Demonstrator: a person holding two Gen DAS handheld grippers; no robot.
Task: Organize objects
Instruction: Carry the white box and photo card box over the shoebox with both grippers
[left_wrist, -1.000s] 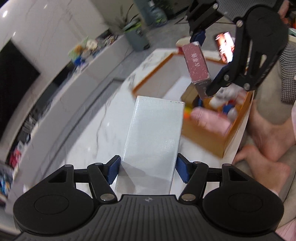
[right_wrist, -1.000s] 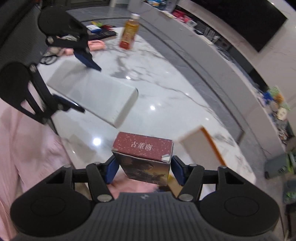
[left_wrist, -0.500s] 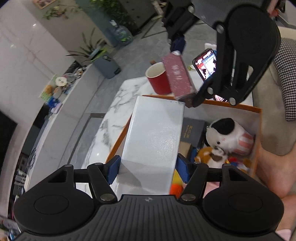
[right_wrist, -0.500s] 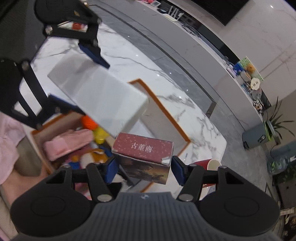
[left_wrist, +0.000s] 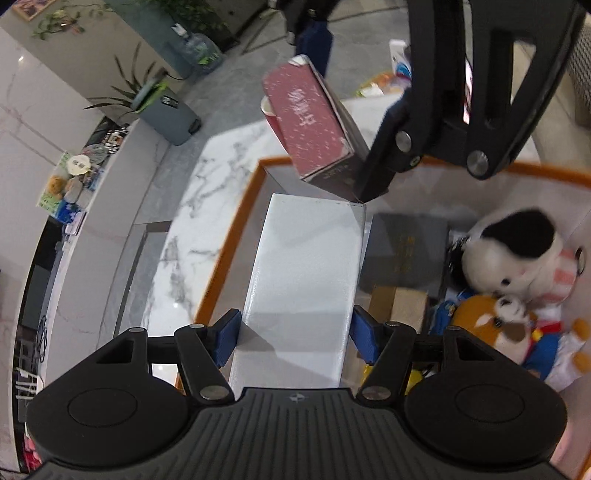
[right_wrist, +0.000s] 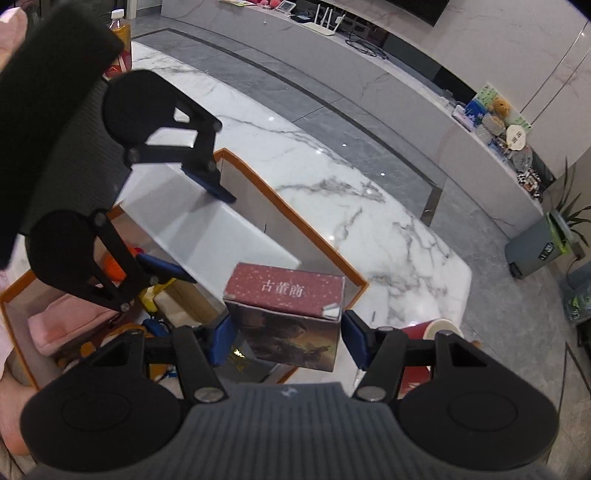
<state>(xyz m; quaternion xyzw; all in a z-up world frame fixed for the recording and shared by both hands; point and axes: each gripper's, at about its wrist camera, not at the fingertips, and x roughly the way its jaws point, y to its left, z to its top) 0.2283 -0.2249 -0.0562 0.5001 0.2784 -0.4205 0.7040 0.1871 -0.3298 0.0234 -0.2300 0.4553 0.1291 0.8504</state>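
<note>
1. On the white marble coffee table (right_wrist: 388, 221), near its far end: an open orange-rimmed storage box (left_wrist: 236, 221), white inside, already holding several things.
2. Over the box's left side, above its rim: the left gripper (left_wrist: 295, 334), jaws clamped on the near end of a long white flat box (left_wrist: 306, 273), blue pads (left_wrist: 227, 336) pressed against its two long sides; seen from the right wrist camera as a pale slab (right_wrist: 207, 225) angled over the box's open mouth.
3. Beyond the white box's far end, higher up: the right gripper (right_wrist: 286, 341), jaws closed on a small carton (right_wrist: 286, 314) with a maroon speckled top bearing Chinese characters and a dark picture on its face; in the left wrist view the same carton (left_wrist: 314, 125) tilted in the air above the box's far rim.
4. Inside the box, right half: a black-and-white plush animal (left_wrist: 513, 251) against an orange plush dog in blue clothes (left_wrist: 498, 328), touching.
5. Inside the box, middle, beside the white flat box: a dark grey book-like case (left_wrist: 406, 254) lying flat, a brown cardboard piece (left_wrist: 402, 306) just below it.
6. Inside the box, near corner in the right wrist view: a folded pink cloth (right_wrist: 70, 321).
7. On the table just outside the box's far corner: a red paper cup (right_wrist: 424, 332), partly hidden by the right gripper.
8. At the table's other end: an orange drink bottle (right_wrist: 120, 35) standing upright.
</note>
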